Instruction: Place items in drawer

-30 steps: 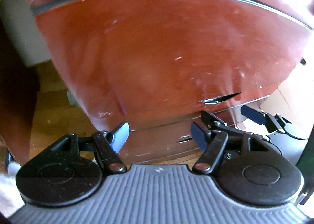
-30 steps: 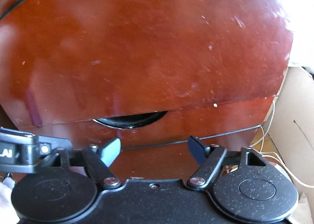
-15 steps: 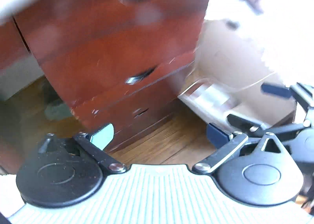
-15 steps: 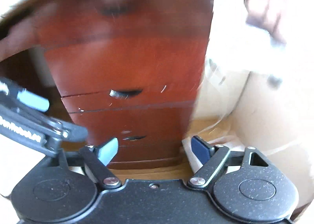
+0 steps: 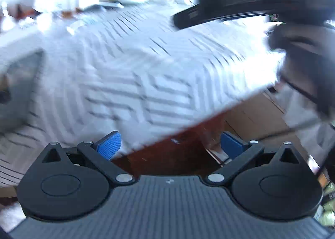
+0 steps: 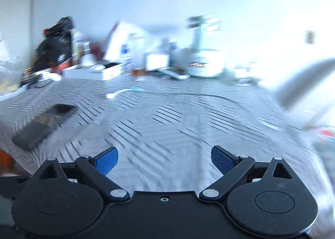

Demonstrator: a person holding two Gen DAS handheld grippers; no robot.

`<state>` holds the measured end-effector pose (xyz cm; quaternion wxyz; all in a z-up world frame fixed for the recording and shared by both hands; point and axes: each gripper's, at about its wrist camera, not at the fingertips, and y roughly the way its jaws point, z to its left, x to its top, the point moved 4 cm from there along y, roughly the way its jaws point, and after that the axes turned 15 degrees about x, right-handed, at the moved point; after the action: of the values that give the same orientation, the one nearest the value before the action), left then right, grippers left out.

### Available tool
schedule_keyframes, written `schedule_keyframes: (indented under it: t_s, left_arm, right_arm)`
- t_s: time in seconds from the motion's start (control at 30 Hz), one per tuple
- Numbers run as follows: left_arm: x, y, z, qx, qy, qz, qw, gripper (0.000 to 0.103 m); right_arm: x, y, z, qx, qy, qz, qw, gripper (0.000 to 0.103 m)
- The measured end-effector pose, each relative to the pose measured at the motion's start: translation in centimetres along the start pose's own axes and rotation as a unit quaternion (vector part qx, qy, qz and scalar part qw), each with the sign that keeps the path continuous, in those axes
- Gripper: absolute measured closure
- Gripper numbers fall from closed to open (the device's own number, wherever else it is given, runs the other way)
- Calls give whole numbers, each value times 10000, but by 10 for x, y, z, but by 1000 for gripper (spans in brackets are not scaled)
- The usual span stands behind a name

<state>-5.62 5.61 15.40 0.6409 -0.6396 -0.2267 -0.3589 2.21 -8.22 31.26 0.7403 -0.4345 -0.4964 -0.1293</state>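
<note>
While both views were blurred, your left claw (image 5: 169,144) stood spread and empty; your right claw (image 6: 164,160) was opening, empty. A hurried reach could knock the phone (image 6: 45,124) off the bed (image 6: 178,113).

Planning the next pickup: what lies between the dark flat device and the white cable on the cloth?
Only bare patterned cloth, seen in the right wrist view.

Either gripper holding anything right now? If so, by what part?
Nothing held. The left gripper is open with only the patterned cloth behind it; the right gripper has jaws opening and nothing between them.
</note>
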Motion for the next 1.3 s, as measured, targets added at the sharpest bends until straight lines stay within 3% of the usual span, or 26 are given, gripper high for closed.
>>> schedule_keyframes:
  t_s: [0.1, 0.17, 0.3, 0.4, 0.57, 0.63, 0.7, 0.83, 0.93, 1.1, 1.17, 1.2, 1.27, 1.3]
  left_arm:
    - [15, 16, 22, 271, -218, 30, 9994, 0]
    - [24, 31, 23, 190, -319, 287, 9989, 0]
    - [20, -4, 13, 78, -394, 400, 9984, 0]
    - [6, -25, 11, 11, -300, 391, 9988, 0]
    - [-27, -96, 0, -6, -319, 361, 9988, 0]
    - [-26, -92, -2, 33, -307, 332, 9990, 0]
    - [-29, -95, -9, 151, -264, 306, 9991, 0]
    - [-40, -97, -44, 739, 9, 154, 9971, 0]
    - [-55, -93, -68, 1448, 889, -201, 9853, 0]
    - [-65, -72, -87, 2847, 1690, 121, 9435, 0]
    - [-70, -70, -89, 2930, 1780, 49, 9394, 0]
    - [-72, -70, -89, 2902, 1791, 114, 9400, 0]
    - [-73, -71, -84, 3190, 1701, 409, 9315, 0]
    - [-71, -76, -81, 3212, 1515, 313, 9343, 0]
  right_arm:
    - [25, 46, -8, 496, -48, 285, 9984, 2]
    - [29, 88, -23, 652, -23, 476, 9967, 1]
    - [47, 132, -31, 429, 146, 255, 9986, 0]
    - [45, 161, -38, 175, 95, 857, 9961, 0]
    - [38, 184, -41, 168, 83, 860, 9961, 0]
    - [46, 161, -27, 219, 81, 896, 9957, 0]
    - [43, 166, -32, 219, 67, 891, 9958, 0]
    - [42, 167, -35, 211, 63, 884, 9958, 0]
    - [42, 168, -36, 206, 64, 879, 9959, 0]
    - [41, 172, -36, 197, 67, 875, 9959, 0]
    - [42, 169, -35, 197, 67, 874, 9960, 0]
    - [42, 169, -35, 196, 68, 874, 9960, 0]
    - [40, 174, -37, 196, 67, 874, 9960, 0]
    - [41, 171, -36, 196, 67, 873, 9960, 0]
